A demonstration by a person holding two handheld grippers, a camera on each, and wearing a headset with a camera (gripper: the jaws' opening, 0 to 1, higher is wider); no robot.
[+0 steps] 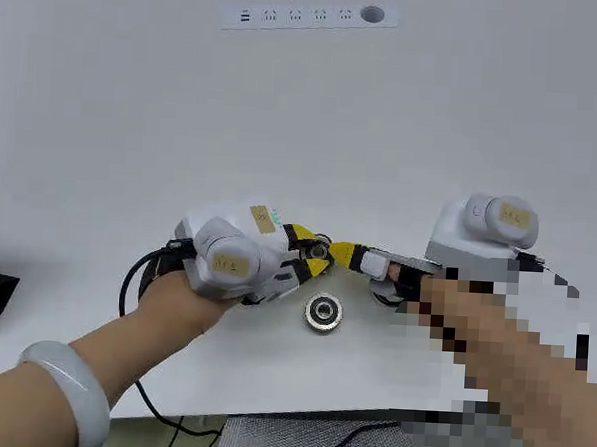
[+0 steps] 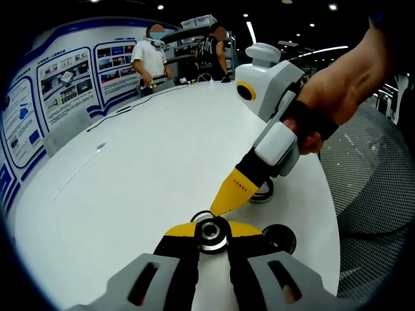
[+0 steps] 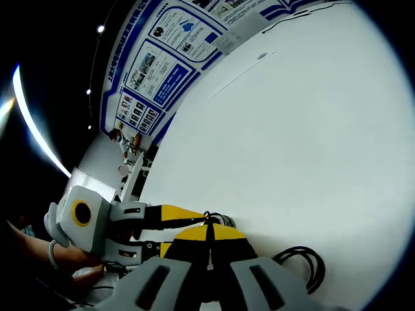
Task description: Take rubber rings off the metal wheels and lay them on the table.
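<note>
ok so the step in hand, as far as I can judge, is peeling the rubber ring [image 2: 197, 216] off the metal wheel [image 2: 211, 236] that's held up just above the surface [image 1: 392, 359]. To do it well I'd say: hold the wheel dead steady with the left tool [image 1: 312, 256] and don't let it spin, then pull the ring sideways and outward over the rim rather than straight up, rolling it off a bit at a time. Yank too hard and the ring could snap back or the wheel could pop out of the grip. Once it's free, just lower it to a bare patch of surface, away from the second wheel [image 1: 324, 312] lying flat right below the two tools, so nothing gets mixed up. Now the tools: the left tool is clenched on the metal wheel, yellow tips on either side of it with the shiny hub facing its camera. The right tool [image 2: 217, 208] comes in from the other side with its jaws pressed together, no gap I can see, and its yellow point sits right at the wheel's edge where a thin black loop of ring sticks out. It looks pinched on the ring, though the contact is tiny.
</note>
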